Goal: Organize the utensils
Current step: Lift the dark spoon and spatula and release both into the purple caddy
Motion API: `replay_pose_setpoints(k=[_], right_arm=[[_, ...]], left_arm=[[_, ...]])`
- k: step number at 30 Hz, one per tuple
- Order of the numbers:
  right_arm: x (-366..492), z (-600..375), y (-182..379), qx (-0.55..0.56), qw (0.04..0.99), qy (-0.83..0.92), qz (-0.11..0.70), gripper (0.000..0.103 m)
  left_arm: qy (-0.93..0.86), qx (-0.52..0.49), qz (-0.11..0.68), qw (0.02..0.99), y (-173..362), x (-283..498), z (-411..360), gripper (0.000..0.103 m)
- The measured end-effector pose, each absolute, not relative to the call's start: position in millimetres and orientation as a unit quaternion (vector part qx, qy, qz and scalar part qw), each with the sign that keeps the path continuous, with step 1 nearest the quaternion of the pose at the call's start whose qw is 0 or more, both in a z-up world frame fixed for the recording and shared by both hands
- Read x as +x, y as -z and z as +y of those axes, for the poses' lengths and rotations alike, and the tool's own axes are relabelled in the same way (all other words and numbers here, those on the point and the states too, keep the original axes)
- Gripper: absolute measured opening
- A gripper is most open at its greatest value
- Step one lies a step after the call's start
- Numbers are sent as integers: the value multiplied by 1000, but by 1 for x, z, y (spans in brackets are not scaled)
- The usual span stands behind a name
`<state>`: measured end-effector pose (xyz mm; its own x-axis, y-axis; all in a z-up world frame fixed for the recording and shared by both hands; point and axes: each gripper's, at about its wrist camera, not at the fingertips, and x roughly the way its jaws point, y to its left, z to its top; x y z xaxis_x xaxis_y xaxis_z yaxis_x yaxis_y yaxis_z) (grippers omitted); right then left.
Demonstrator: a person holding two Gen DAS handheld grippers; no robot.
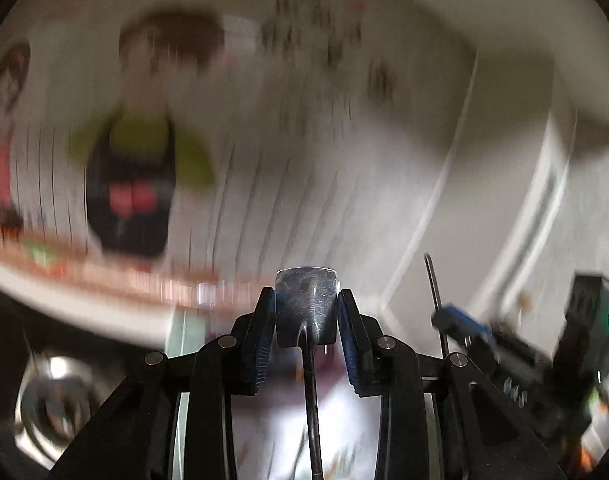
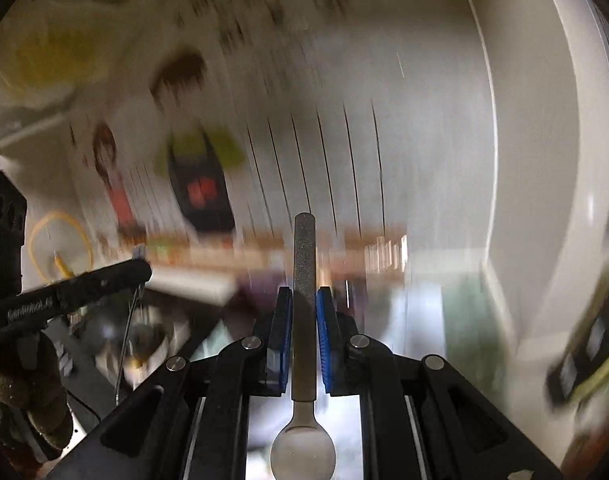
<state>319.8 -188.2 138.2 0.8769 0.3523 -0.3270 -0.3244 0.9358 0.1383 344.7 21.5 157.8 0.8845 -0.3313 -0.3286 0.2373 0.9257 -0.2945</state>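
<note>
A: Why do both grippers carry something now?

B: I think each utensil is on its way to its place. The left gripper [image 1: 306, 312] is clenched on the flat end of a metal utensil [image 1: 307, 306]; its thin stem hangs down, and I cannot tell what kind it is.

A: And the right gripper [image 2: 304, 334]?

B: It grasps a spoon [image 2: 303, 380] by the handle, bowl toward the camera. Both are in the air; the blurred background hides the surface.
</note>
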Motion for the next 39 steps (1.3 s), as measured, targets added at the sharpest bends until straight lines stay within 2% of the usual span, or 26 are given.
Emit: replay_pose_setpoints(k=[3,5,14,20,27,32,34,36,39], right_arm=[[341,-175,-164,36,979,-161,123,12],[361,-168,-160,42,978,-165,119,12],[448,-156,-84,74,964,-169,191,12],[481,-156,-50,79,961,-159,212,12],[482,-148,-32,58,962,-155,218,12],[470,-151,-28,54,952,-172,249,12],[467,-157,-25,67,933,-201,289,13],[466,-165,-23,90,913,-225,329,13],[452,-177,-32,94,917,-212,325,13]], left_arm=[[106,-133,128,977,-170,370,23,32],[85,-140,122,979,-158,396,24,32],[47,-135,200,969,-75,468,33,32],[44,-151,214,964,-46,494,34,32],[51,-120,198,971,-35,494,19,32],[82,-133,244,957,-19,480,22,32],[100,-143,259,950,-19,472,27,32],[97,-138,270,948,-22,467,30,34],[88,-141,281,945,-29,455,39,44]])
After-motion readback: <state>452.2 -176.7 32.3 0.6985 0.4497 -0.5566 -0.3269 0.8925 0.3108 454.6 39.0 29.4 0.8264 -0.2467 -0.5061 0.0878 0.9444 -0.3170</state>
